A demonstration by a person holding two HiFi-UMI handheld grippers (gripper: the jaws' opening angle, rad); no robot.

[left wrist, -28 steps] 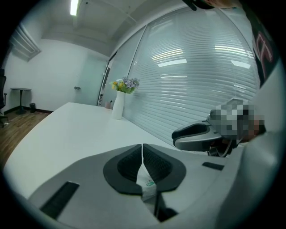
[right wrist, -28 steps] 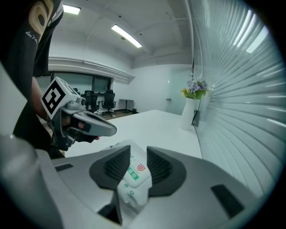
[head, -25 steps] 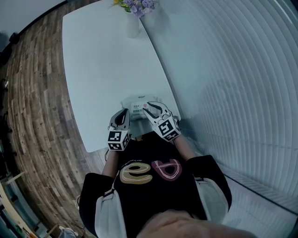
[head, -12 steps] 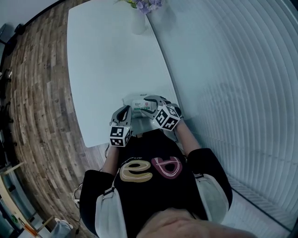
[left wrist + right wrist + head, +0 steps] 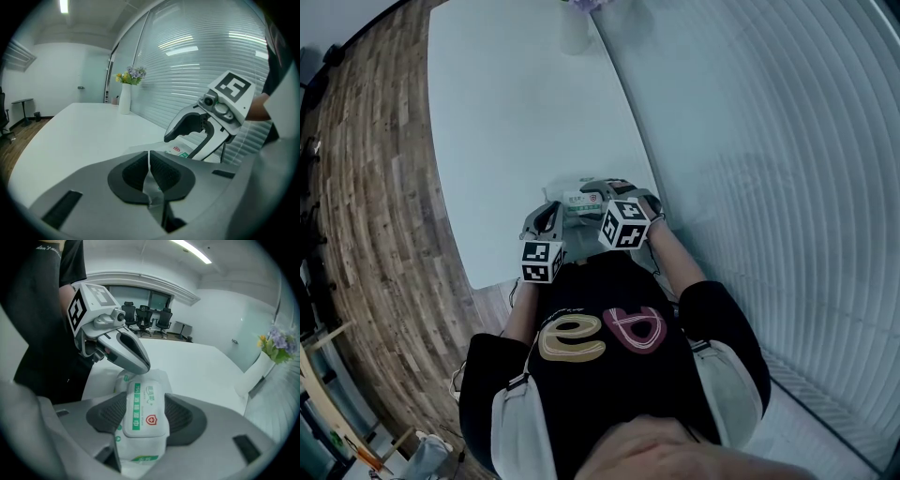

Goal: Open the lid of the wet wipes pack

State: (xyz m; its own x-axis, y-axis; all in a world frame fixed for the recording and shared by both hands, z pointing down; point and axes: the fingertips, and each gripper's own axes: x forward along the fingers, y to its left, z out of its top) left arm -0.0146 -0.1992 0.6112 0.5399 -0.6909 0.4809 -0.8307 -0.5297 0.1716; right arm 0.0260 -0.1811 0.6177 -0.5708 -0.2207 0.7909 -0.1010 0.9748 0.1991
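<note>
The white wet wipes pack (image 5: pixel 578 200) lies near the front edge of the white table (image 5: pixel 506 122). Its green-printed lid (image 5: pixel 142 408) lies flat and closed. My left gripper (image 5: pixel 149 171) is shut on the thin film at the pack's end (image 5: pixel 179 151). It sits left of the pack in the head view (image 5: pixel 546 223). My right gripper (image 5: pixel 146 416) points down over the pack. Its jaws are opening, with the lid between the pads and no pad pressing on it. The left gripper's finger (image 5: pixel 131 352) hides the pack's far end.
A white vase with flowers (image 5: pixel 124 98) stands at the table's far end, next to a glass wall with blinds (image 5: pixel 769 141). Wooden floor (image 5: pixel 375 187) runs along the table's left side. Office chairs (image 5: pixel 143 315) stand in the far room.
My right gripper has rolled and sunk onto the pack, its marker cube swinging left. The left gripper has stayed in place on the pack's end.
</note>
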